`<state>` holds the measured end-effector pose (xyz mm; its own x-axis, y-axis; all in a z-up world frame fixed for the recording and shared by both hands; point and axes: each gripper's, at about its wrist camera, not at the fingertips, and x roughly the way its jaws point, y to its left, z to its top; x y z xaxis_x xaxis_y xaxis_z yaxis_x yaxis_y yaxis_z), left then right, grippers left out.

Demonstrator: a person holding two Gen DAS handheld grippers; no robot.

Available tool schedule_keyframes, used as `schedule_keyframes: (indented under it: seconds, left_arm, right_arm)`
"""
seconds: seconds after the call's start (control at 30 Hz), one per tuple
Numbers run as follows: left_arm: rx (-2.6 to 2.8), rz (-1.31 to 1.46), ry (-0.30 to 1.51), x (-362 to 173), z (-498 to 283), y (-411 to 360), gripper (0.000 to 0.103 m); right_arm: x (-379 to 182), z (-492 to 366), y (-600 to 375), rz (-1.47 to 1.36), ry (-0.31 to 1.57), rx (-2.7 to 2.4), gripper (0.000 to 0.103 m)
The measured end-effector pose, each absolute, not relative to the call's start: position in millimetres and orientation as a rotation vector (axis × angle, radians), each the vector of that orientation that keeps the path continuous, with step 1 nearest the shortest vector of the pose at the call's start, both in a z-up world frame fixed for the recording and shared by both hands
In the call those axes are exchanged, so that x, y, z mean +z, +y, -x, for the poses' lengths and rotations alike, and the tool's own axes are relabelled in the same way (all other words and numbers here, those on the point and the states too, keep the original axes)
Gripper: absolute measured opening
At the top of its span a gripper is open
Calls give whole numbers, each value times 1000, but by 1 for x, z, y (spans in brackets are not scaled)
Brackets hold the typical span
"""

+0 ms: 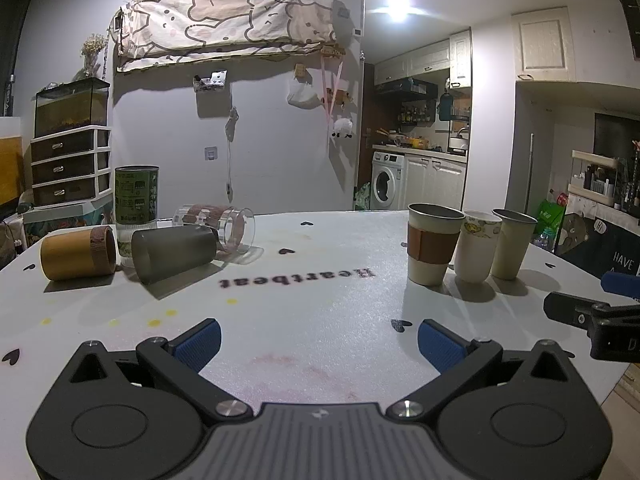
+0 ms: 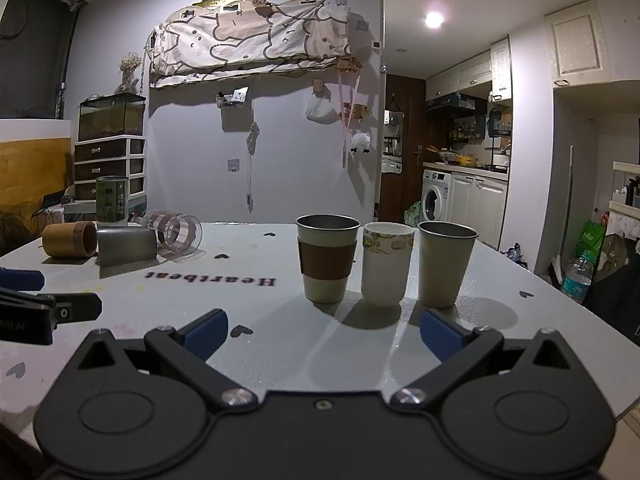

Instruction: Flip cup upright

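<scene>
Three cups lie on their sides at the table's far left: a bamboo cup point(image 1: 78, 254), a frosted grey cup point(image 1: 174, 252) and a clear glass with a pink band point(image 1: 220, 226). They also show in the right wrist view: bamboo cup point(image 2: 70, 239), grey cup point(image 2: 127, 245), glass point(image 2: 176, 230). Three cups stand upright at the right: a sleeved cup point(image 1: 434, 244) point(image 2: 327, 258), a white cup point(image 1: 478, 252) point(image 2: 386, 264) and a beige cup point(image 1: 512, 244) point(image 2: 444, 264). My left gripper point(image 1: 318, 342) is open and empty over the table's near edge. My right gripper point(image 2: 324, 336) is open and empty just before the upright cups.
A green tin point(image 1: 136, 200) stands upright on a ribbed glass behind the fallen cups. The white table point(image 1: 320, 300) carries the word "Heartbeat" in its middle. Each gripper shows at the edge of the other's view: the right gripper point(image 1: 592, 316), the left gripper point(image 2: 48, 308).
</scene>
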<state>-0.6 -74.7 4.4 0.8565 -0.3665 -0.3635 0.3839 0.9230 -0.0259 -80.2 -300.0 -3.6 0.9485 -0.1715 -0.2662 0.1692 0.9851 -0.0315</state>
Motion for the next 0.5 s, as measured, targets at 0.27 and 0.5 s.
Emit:
schedule_keyframes:
  seconds: [0.27,0.5]
  left_arm:
    - [-395,-47,371,5,1,-75,103]
    - [-398,-49,373,4,1,-75,103]
  right_arm:
    - [-3,80,-300,10,270,-172,103]
    - [-4,79,-299,10,271,-171,103]
